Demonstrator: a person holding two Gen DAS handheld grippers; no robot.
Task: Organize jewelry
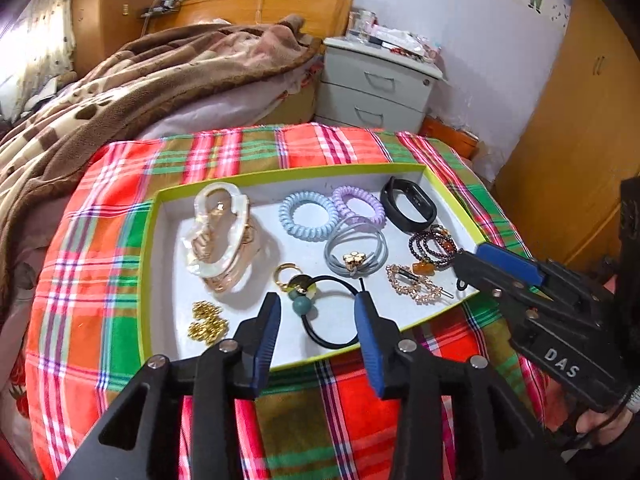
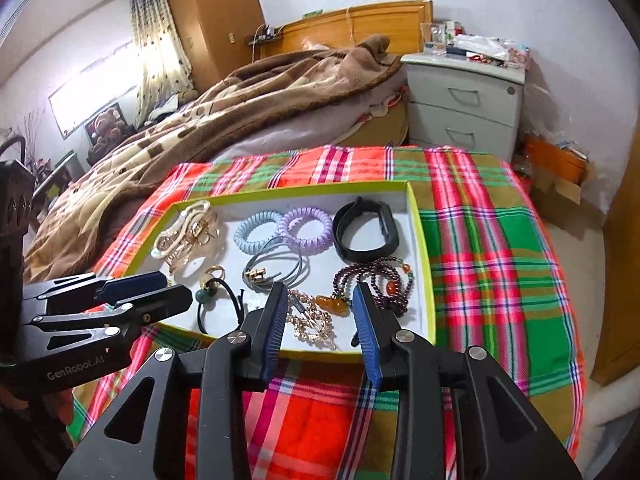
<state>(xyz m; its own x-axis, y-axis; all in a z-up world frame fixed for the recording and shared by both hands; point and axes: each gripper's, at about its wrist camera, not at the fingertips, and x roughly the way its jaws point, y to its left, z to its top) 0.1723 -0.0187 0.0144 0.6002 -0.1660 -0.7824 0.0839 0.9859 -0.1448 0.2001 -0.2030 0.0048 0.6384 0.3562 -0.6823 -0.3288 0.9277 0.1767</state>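
Bedroom setting: a plaid tablecloth point(image 1: 100, 240) carries the lime-rimmed tray point(image 1: 149, 240) in front of a bed with a brown blanket point(image 2: 240, 100) and a grey nightstand point(image 2: 464, 104). Your left gripper point(image 1: 318, 306) is released, jaws spread above the tray's near edge, straddling the black hair tie with green beads point(image 1: 316, 312). Your right gripper point(image 2: 322, 300) is likewise released, empty, over the tray's near right corner above the rhinestone hair clip point(image 2: 310, 320) and the dark beaded bracelet point(image 2: 372, 276). Along the far edge lie the blue coil hair tie point(image 1: 306, 216), purple coil hair tie point(image 1: 360, 202) and black fitness band point(image 1: 408, 204); the pearl hair claw point(image 1: 220, 236) sits at the left edge.
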